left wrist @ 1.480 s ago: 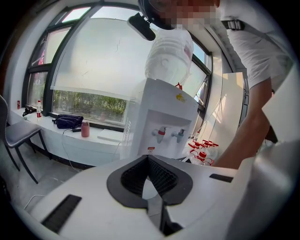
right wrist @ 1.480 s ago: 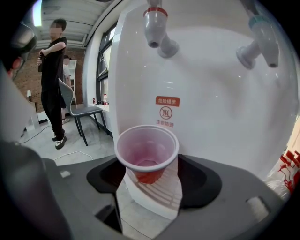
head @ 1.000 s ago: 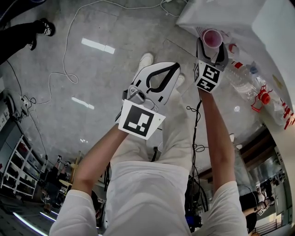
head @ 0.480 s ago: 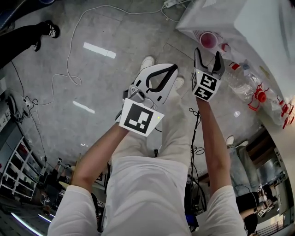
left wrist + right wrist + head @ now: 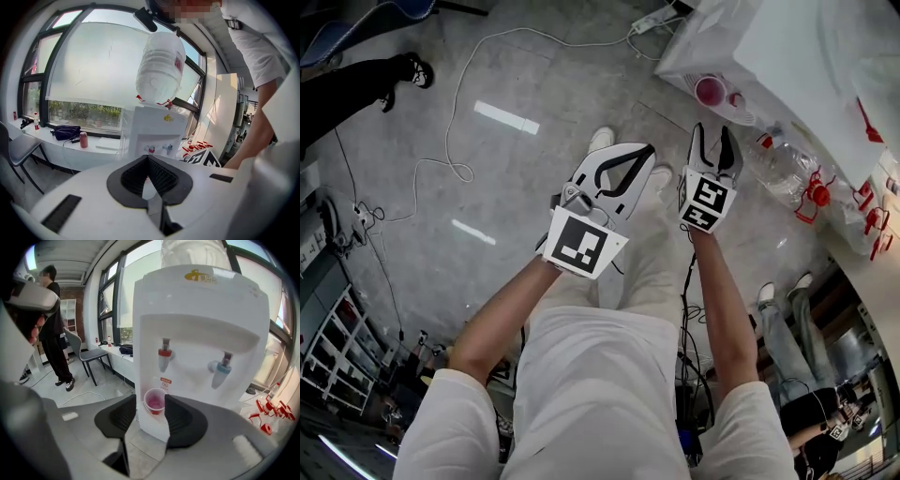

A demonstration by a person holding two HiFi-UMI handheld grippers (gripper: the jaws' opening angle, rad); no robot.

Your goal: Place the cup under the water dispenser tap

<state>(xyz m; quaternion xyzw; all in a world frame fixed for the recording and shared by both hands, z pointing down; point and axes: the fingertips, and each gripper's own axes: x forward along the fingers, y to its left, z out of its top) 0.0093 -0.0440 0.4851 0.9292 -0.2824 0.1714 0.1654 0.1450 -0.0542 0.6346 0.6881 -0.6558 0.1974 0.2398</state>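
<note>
Under the red tap [image 5: 164, 358] of the water dispenser [image 5: 201, 319], the pink cup [image 5: 154, 401] stands upright on the drip ledge, so the placing itself looks done. The right gripper [image 5: 712, 131] is well apart from the cup. Its jaws are half spread, have just been closing, and hold nothing. The left gripper [image 5: 645, 150] has its jaws pressed together and is also empty. Only backing away seems left. Bare floor lies open below both grippers. Plastic bottles [image 5: 787, 169] crowd the dispenser's right side, and a chair [image 5: 85, 354] stands off to its left.
</note>
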